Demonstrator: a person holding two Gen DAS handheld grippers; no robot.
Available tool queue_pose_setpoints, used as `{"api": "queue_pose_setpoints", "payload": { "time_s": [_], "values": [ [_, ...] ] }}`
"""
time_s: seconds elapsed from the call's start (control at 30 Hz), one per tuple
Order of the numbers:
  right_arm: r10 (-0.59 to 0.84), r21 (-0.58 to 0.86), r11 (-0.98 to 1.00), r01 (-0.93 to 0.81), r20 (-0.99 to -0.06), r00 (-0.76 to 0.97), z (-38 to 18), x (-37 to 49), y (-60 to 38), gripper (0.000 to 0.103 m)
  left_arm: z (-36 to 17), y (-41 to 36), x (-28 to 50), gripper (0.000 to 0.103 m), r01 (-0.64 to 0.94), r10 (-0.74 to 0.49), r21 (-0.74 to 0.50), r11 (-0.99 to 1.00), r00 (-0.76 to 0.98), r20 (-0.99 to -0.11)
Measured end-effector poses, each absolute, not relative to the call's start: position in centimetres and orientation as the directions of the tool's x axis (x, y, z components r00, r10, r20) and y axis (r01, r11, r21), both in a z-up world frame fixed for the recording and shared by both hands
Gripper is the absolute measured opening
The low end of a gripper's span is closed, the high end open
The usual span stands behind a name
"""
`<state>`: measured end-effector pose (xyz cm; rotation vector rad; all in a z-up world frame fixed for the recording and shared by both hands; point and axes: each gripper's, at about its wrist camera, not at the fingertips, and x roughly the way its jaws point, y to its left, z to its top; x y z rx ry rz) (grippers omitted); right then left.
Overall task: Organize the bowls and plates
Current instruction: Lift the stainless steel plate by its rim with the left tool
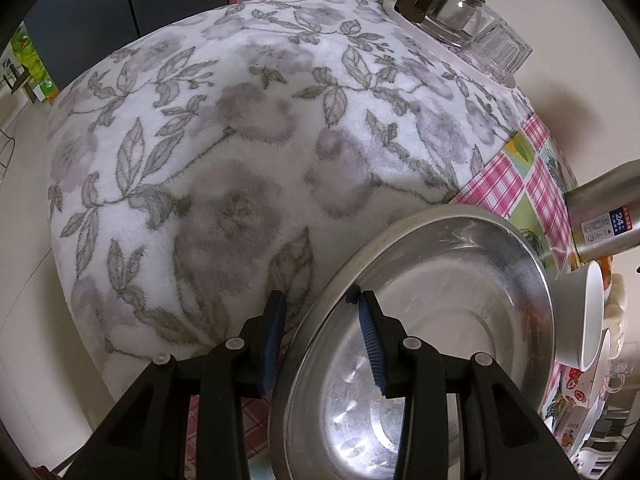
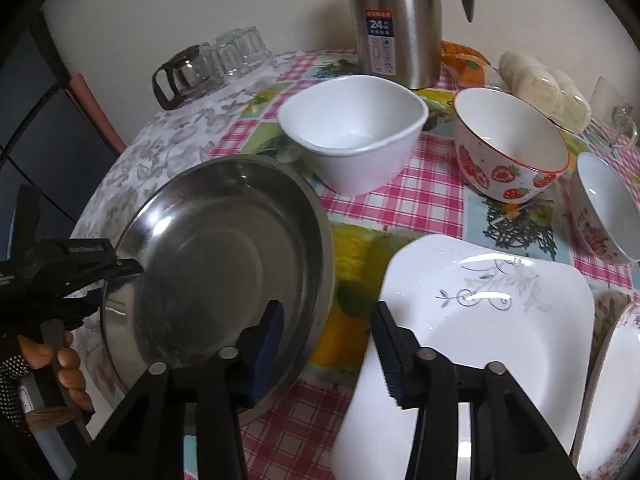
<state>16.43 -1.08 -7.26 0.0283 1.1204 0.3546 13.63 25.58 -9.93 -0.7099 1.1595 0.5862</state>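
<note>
While the left hand-held gripper [image 1: 323,312] grasps the steel pan [image 1: 440,320] rim at lower frame, right hand-held gripper [image 2: 330,330] hangs released between pan and plate [image 2: 480,320].

1. On the counter [image 2: 420,200], the metal pan [image 2: 224,248] sits left of the square plate [image 2: 500,320].
2. Behind them stand a square bowl [image 2: 356,132] and, to its right, a round bowl [image 2: 508,148].
3. The flask [image 2: 394,20] stands behind the two bowls.
4. Upturned glasses [image 2: 236,52] rest at the far left.
5. The left tool [image 1: 320,320] straddles the pan's rim.
</note>
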Motion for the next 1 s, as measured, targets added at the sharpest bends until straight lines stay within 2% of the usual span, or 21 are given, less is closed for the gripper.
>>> {"api": "queue_pose_setpoints", "payload": {
  "time_s": [0.37, 0.43, 0.87, 1.0],
  "values": [
    [0.316, 0.237, 0.937, -0.257, -0.889, 0.332, -9.8, 17.5, -0.3, 0.037, -10.0, 25.8, 14.1, 0.041, -0.732, 0.06, -0.188, 0.655, 0.299, -0.953],
    [0.322, 0.248, 0.937, -0.247, -0.887, 0.331, -10.2, 17.8, -0.2, 0.033, -10.0, 25.7, 14.1, 0.041, -0.729, 0.066, -0.183, 0.66, 0.299, -0.952],
    [0.38, 0.314, 0.921, -0.232, -0.855, 0.352, -10.6, 18.8, 0.5, 0.032, -10.2, 25.5, 14.7, 0.042, -0.721, 0.092, -0.158, 0.674, 0.295, -0.951],
    [0.369, 0.301, 0.925, -0.232, -0.859, 0.356, -10.6, 18.8, 0.3, 0.026, -10.1, 25.8, 14.3, 0.04, -0.724, 0.082, -0.187, 0.664, 0.32, -0.944]
  ]
}}
